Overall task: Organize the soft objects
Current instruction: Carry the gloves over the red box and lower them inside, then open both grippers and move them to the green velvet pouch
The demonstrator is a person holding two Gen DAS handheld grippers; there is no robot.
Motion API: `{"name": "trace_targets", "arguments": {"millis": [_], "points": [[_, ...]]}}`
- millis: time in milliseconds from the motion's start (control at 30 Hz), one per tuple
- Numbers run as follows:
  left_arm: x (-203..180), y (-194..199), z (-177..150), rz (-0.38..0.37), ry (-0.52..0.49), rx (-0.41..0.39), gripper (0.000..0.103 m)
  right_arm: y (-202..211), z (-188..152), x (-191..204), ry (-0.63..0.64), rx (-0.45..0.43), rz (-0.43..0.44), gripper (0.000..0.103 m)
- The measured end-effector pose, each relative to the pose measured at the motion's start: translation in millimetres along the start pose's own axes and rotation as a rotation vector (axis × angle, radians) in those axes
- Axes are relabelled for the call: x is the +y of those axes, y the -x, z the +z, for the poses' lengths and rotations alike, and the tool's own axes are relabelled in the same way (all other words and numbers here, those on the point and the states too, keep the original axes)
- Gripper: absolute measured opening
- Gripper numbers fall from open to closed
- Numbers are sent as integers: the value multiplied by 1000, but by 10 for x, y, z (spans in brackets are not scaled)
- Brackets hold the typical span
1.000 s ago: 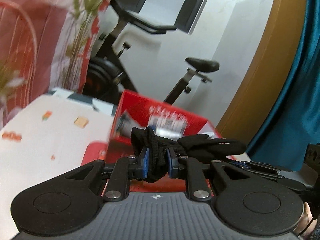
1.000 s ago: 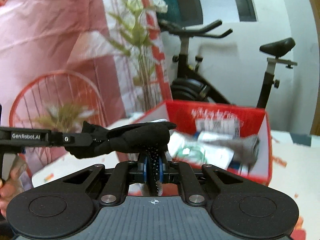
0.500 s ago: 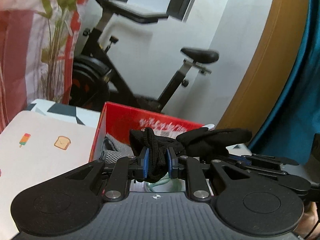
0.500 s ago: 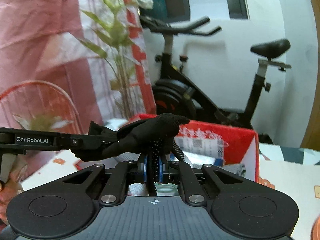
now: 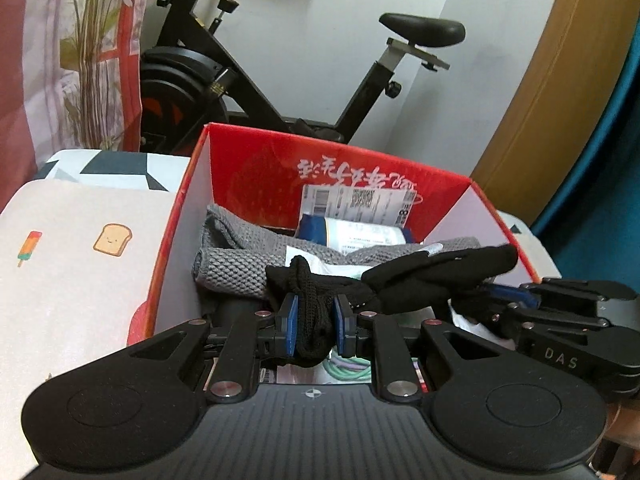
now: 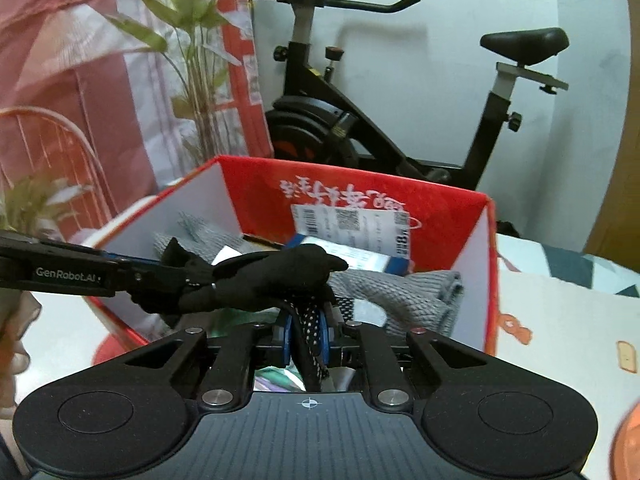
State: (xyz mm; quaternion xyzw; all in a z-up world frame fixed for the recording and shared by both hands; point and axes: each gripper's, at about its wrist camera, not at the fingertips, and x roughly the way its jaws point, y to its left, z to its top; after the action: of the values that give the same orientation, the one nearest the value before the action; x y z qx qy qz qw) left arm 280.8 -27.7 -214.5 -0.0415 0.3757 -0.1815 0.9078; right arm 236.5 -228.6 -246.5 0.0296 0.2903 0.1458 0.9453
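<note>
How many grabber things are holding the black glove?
2. The left hand-held gripper pinches one end of the black glove, and the right hand-held gripper pinches the other, above the red box.

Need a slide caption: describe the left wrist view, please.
Both grippers, left and right, hold a black glove over the red box.

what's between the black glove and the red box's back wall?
Left wrist view: grey knit cloth and a blue-and-white packet lie between black glove and red box wall.
</note>
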Motion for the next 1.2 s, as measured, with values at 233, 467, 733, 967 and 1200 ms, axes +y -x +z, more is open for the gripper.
{"name": "trace_targets", "arguments": {"millis": [233,467,733,967,1200], "points": [[-153,-39,-10,90,-140,-10,24,64,-28,10,31,-10,-67,23],[-65,112,12,79,-83,-72,74,216,-2,-61,11,-44,-109,41],[-97,407,31,106,-91,-160,101,521,8,-59,-21,-115,-129,86],[-93,656,-96,134,-37,-194,103,748,-107,-64,-75,-142,-113,103],[-167,843,-360,189,-15,-214,103,976,-331,-14,-86,-161,-128,103]]}}
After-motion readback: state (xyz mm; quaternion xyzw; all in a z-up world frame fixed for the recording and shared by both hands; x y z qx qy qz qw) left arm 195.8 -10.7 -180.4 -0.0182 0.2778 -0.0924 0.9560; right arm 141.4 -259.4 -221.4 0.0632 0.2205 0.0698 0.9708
